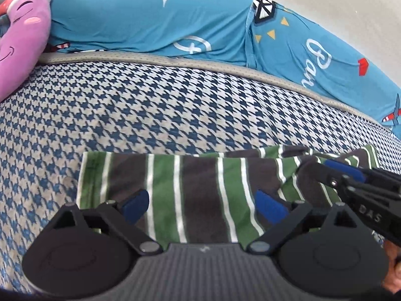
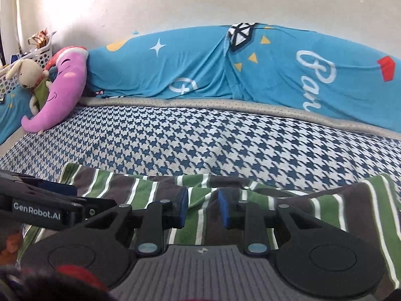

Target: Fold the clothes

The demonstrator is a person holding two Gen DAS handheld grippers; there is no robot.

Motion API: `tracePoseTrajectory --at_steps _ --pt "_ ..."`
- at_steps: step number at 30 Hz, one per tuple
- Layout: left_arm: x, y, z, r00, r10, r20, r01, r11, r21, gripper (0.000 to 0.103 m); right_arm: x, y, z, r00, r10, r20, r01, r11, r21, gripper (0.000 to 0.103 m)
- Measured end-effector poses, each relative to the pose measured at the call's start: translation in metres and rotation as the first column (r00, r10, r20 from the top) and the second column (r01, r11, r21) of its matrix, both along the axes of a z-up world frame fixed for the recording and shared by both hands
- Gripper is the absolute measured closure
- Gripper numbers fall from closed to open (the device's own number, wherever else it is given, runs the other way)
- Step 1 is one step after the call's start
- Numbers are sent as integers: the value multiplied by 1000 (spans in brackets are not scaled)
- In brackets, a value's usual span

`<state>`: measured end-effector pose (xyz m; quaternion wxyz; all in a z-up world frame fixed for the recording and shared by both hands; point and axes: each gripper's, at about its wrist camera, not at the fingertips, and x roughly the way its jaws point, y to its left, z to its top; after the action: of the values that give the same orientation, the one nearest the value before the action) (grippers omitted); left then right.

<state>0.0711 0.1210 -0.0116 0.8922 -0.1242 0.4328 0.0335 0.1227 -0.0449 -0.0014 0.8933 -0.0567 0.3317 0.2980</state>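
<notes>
Through the left wrist view, the left gripper (image 1: 203,204) hangs spread wide over a green-and-grey striped garment (image 1: 195,193) lying on the houndstooth bed (image 1: 150,110). Through the right wrist view, the right gripper (image 2: 203,209) stands narrowly parted, nothing clamped, above the garment's rumpled end.

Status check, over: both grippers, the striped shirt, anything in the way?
Left gripper open over striped shirt. Right gripper open, nothing pinched. Shirt lies rumpled on houndstooth bed cover. Nothing in the way.
</notes>
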Motion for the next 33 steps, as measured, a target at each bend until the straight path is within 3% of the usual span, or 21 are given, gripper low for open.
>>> tracePoseTrajectory --at_steps 12,19,25,29,33 --pt "13 -10 -12 998 -3 -59 2 1000 -9 6 24 16 -25 996 -5 -90 3 1000 -24 76" --pt "16 -14 -15 997 -10 -76 8 1000 -22 6 28 20 -17 998 -3 -68 0 999 -42 78" --pt "18 -11 -14 997 10 -75 -13 999 -33 6 22 15 4 997 65 49 -62 996 -70 78" --pt "16 -10 -13 997 10 -75 -12 999 -34 6 32 9 -4 998 59 22 -57 995 -86 74" --pt "15 -12 -13 997 0 -79 -1 1000 -22 6 37 5 -12 997 79 0 -79 992 -95 65"
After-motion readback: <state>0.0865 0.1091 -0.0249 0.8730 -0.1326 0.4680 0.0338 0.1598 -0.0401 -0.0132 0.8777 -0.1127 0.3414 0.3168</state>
